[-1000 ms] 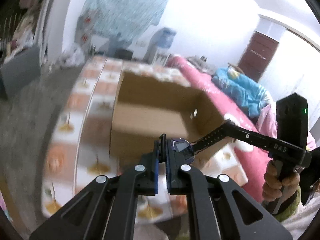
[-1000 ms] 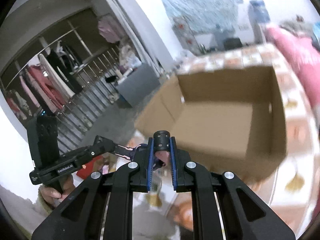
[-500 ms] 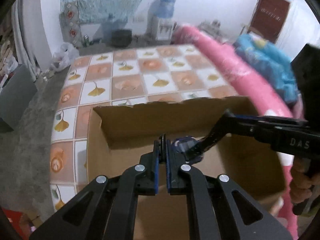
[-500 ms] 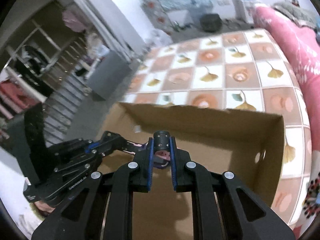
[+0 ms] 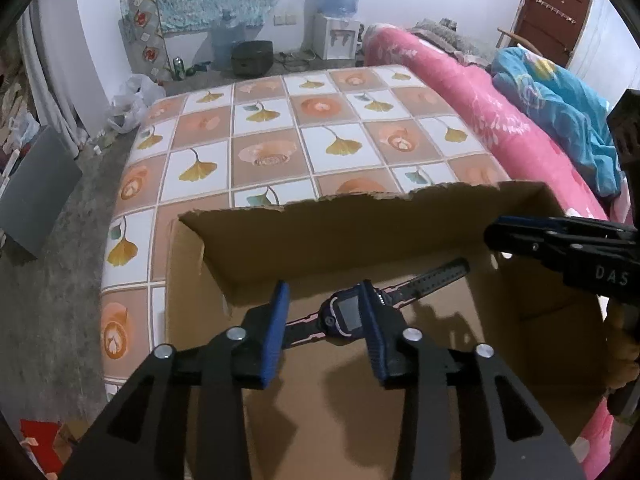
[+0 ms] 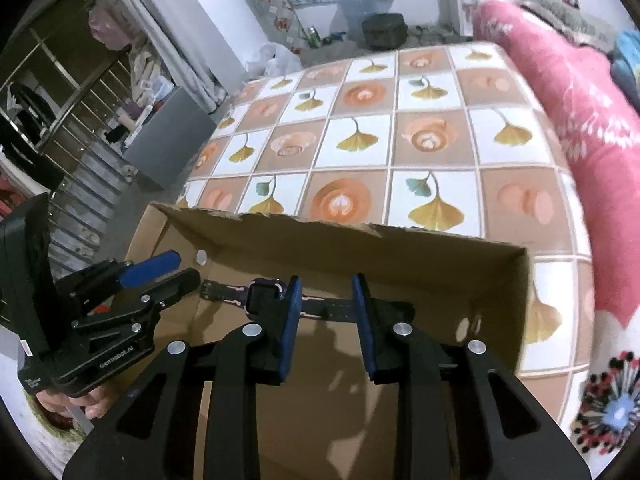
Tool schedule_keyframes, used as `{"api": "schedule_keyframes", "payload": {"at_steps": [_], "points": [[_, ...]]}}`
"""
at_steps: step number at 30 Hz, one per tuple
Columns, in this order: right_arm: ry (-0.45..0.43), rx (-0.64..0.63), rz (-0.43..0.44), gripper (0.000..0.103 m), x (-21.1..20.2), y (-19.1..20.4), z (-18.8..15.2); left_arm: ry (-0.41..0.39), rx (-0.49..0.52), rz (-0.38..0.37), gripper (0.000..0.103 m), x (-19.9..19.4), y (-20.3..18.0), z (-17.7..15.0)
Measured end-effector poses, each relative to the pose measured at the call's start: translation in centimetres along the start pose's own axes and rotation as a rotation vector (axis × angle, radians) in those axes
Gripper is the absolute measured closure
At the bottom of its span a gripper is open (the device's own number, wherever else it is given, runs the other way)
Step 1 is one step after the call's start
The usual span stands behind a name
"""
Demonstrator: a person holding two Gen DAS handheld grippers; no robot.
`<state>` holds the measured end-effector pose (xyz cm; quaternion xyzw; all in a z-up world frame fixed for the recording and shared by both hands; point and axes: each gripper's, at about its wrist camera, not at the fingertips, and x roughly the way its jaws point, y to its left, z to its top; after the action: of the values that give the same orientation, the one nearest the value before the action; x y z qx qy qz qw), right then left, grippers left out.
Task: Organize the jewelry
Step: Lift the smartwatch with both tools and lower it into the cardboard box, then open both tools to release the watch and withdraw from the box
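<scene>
Both grippers hung over the cardboard box (image 5: 532,320) on the tiled counter (image 5: 280,136), fingers opening. The watch (image 5: 348,312) lay across the gap of the left gripper (image 5: 324,312), face beside the right-hand finger; the right gripper (image 6: 326,304) straddled its strap, pads off it.

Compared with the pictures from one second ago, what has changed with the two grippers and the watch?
Both grippers carried the watch forward and down, over the cardboard box. The left gripper and the right gripper, earlier shut on the strap ends, are now opening, so the watch is let go and lies between their pads, inside the box. The box stayed on the patterned table.
</scene>
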<state>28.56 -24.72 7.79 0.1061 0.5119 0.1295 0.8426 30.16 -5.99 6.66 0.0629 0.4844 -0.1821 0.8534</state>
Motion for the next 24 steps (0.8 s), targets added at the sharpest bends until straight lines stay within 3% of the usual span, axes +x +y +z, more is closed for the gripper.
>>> {"api": "schedule_keyframes", "payload": {"at_steps": [3, 7, 9, 11, 13, 15, 18, 21, 24], "points": [[-0.033, -0.018, -0.009, 0.069, -1.6, 0.5, -0.2, -0.038, -0.001, -0.007, 0.051, -2.0, 0.0, -0.7], [-0.126, -0.051, -0.021, 0.049, -5.7, 0.8, -1.4, -0.113, -0.003, 0.001, 0.035, -5.8, 0.7, -2.4], [-0.177, -0.044, -0.022, 0.041, -7.9, 0.2, -2.3, -0.166, -0.031, 0.014, 0.023, -8.0, 2.0, -3.8], [-0.22, -0.007, -0.029, 0.035, -9.9, -1.0, -3.7, -0.184, -0.092, 0.024, 0.017, -9.0, 3.7, -5.2], [-0.229, 0.054, -0.037, 0.033, -10.8, -2.7, -5.3, -0.152, -0.171, 0.008, 0.016, -8.5, 5.4, -6.6], [-0.201, 0.11, -0.041, 0.033, -10.6, -4.1, -6.8, -0.065, -0.251, -0.029, 0.016, -6.9, 6.5, -8.1], [-0.133, 0.201, -0.018, 0.033, -9.0, -6.1, -9.0, 0.022, -0.327, -0.139, 0.016, -4.7, 6.7, -10.4], [-0.073, 0.255, 0.032, 0.033, -7.3, -6.8, -10.5, 0.053, -0.34, -0.244, 0.016, -3.9, 5.4, -12.0], [-0.027, 0.273, 0.108, 0.034, -6.0, -6.5, -11.1, 0.041, -0.326, -0.261, 0.016, -4.4, 4.1, -13.2]]}}
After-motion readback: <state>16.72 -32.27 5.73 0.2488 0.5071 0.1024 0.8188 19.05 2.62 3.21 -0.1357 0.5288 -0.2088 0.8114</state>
